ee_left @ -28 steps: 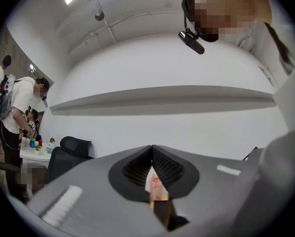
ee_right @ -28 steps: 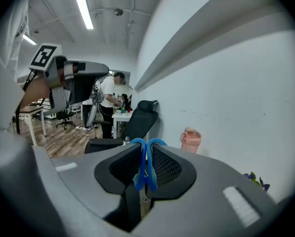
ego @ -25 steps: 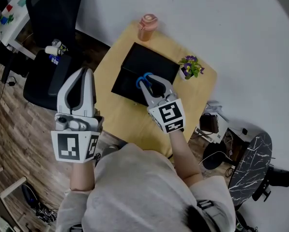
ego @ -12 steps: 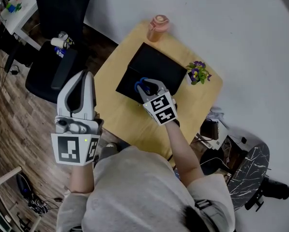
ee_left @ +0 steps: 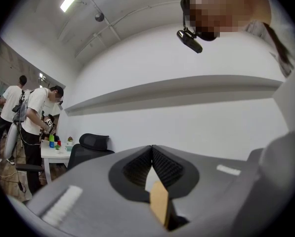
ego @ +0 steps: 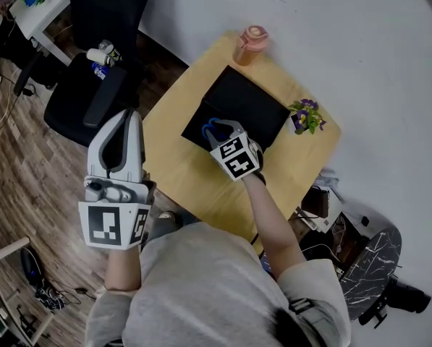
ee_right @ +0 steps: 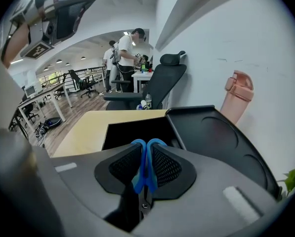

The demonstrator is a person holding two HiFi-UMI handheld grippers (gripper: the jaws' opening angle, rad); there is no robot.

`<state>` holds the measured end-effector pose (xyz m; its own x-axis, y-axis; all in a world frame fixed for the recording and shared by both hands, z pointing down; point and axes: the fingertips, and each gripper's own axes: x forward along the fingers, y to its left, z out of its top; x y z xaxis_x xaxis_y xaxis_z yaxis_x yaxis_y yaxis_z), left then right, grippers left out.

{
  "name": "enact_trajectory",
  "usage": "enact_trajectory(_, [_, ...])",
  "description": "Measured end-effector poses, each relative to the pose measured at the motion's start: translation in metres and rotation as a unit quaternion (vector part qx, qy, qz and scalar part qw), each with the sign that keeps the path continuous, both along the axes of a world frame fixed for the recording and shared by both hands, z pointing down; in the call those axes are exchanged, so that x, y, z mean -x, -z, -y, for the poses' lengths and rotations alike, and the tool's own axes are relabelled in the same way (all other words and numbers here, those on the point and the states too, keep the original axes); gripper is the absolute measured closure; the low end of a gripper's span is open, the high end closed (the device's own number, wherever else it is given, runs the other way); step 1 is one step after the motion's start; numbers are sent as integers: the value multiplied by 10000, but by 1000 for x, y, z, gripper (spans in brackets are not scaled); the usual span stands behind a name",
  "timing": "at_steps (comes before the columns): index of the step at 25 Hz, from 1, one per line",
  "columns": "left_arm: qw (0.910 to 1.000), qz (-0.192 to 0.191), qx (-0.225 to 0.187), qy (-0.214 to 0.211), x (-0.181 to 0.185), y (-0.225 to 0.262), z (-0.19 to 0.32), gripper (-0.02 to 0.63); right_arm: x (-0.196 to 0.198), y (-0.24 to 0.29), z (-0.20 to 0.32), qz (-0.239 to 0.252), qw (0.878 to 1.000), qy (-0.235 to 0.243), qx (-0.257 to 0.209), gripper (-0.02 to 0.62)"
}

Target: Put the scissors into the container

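The right tool [ego: 220,129] is pinching the scissors [ee_right: 144,168] over the container [ego: 248,100] and needs to let go. The left tool [ego: 121,137], at eight o'clock, is resting closed and empty.

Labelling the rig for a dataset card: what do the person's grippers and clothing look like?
Both the left hand-held gripper and right hand-held gripper are light grey, tapered, with black ribbed pads and a black-and-white square-marker cube. The person wears a grey top.

Left gripper [ego: 128,116] aloft, jaws together; right gripper [ego: 223,127] forward, jaws on scissors [ee_right: 145,163].
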<state>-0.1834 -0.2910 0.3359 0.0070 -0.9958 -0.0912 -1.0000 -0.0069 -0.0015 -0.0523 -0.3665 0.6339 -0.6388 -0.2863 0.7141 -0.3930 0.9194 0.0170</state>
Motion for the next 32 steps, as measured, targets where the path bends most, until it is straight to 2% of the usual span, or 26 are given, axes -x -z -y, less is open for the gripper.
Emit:
enact_trajectory(5, [9999, 0, 66, 82, 4, -5, -3, 548, 3, -13, 2, -212, 9991, -86, 358, 522])
enact_trajectory(12, [9998, 9, 128, 156, 10, -11, -10, 548, 7, -21, -1, -547, 9965, -119, 626, 522])
enact_trajectory(22, [9996, 38, 196, 207, 12, -13, -19, 548, 4, -27, 0, -729, 9944, -195, 734, 520])
enact_trajectory(26, [9995, 72, 184, 229, 12, -11, -25, 548, 5, -26, 0, -634, 9955, -181, 682, 520])
enact_trajectory(31, [9998, 86, 108, 156, 11, -7, -31, 548, 3, -1, 3, -247, 9980, -515, 276, 523])
enact_trajectory(32, [9999, 89, 81, 119, 10, -6, -31, 548, 2, 6, 4, -110, 9977, -630, 205, 547])
